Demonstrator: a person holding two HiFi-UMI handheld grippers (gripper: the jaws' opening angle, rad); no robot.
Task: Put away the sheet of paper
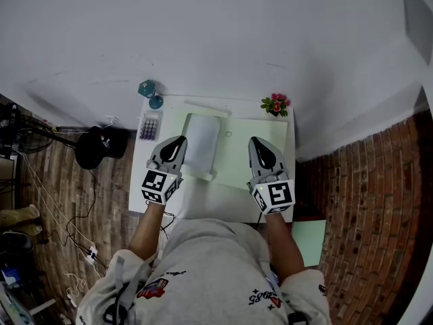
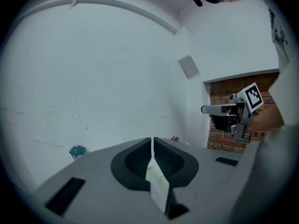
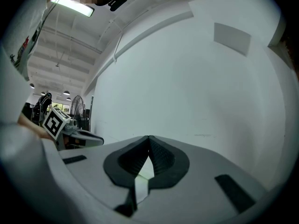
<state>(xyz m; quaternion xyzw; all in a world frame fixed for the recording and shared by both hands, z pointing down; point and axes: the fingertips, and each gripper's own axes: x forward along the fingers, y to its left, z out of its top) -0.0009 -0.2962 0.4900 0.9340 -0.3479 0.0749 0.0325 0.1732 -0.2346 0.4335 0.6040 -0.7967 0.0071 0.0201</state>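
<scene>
A white tray-like paper holder (image 1: 201,139) lies on a pale green mat (image 1: 250,168) in the middle of the small white table (image 1: 139,188). I cannot tell a separate sheet of paper from it. My left gripper (image 1: 180,141) hovers at the holder's left edge, jaws shut with nothing between them; in its own view the tips (image 2: 153,139) meet and point at the white wall. My right gripper (image 1: 253,141) hangs over the mat to the holder's right, also shut and empty, tips (image 3: 148,137) together.
A calculator (image 1: 149,126) and a teal ornament (image 1: 147,88) sit at the table's back left, a small flower pot (image 1: 276,104) at the back right. The table stands against a white wall. A black bag (image 1: 95,146) and cables lie on the floor to the left.
</scene>
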